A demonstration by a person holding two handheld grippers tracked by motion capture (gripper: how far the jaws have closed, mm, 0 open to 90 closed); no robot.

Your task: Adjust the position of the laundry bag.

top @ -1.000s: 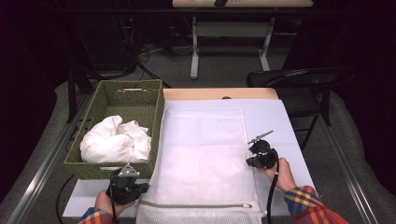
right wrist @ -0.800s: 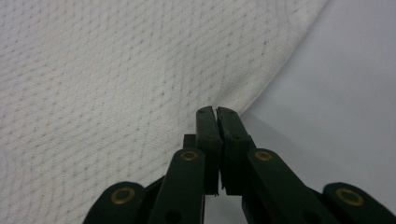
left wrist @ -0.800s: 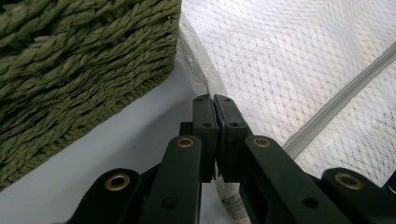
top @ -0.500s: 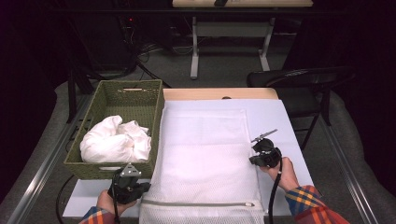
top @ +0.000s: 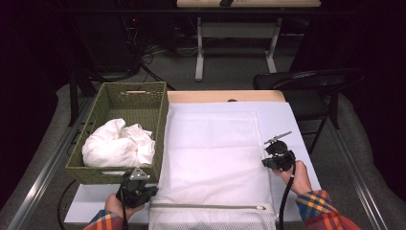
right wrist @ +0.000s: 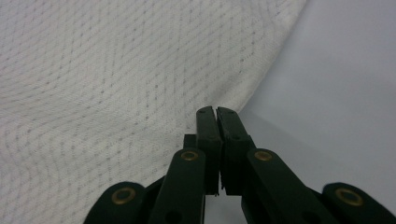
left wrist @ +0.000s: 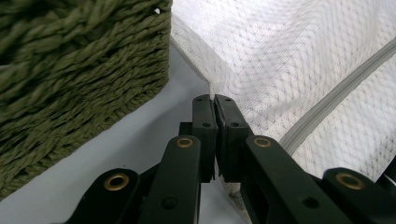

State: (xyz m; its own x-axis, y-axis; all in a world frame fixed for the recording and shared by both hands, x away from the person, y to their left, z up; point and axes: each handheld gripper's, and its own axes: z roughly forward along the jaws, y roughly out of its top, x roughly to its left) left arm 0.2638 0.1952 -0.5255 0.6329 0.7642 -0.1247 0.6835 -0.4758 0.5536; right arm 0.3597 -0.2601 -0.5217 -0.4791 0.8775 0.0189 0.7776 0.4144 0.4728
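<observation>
Left gripper (top: 143, 190) is held low at the near left corner of the mesh bag (top: 210, 163), jaws pressed together on the bag's left edge just far of the zipper (top: 206, 206); in the left gripper view (left wrist: 215, 99) the mesh edge is seen pinched between the pads. Left hand (top: 117, 207) is kept behind it at the near table edge, plaid sleeve just visible. Right gripper (top: 266, 163) is set at the bag's right edge, about midway along it, jaws closed; in the right gripper view (right wrist: 215, 110) the tips are seen meeting at the mesh border, so a thin pinch of the bag is read. Right hand (top: 298, 178) is angled in from the near right.

Bag is laid flat on the white table (top: 297, 124), zipper end near. Its left edge is run close beside the green basket (top: 160, 124), cloth (top: 117, 146) inside, little room there. Bare table is left to the right of the bag and at the far end.
</observation>
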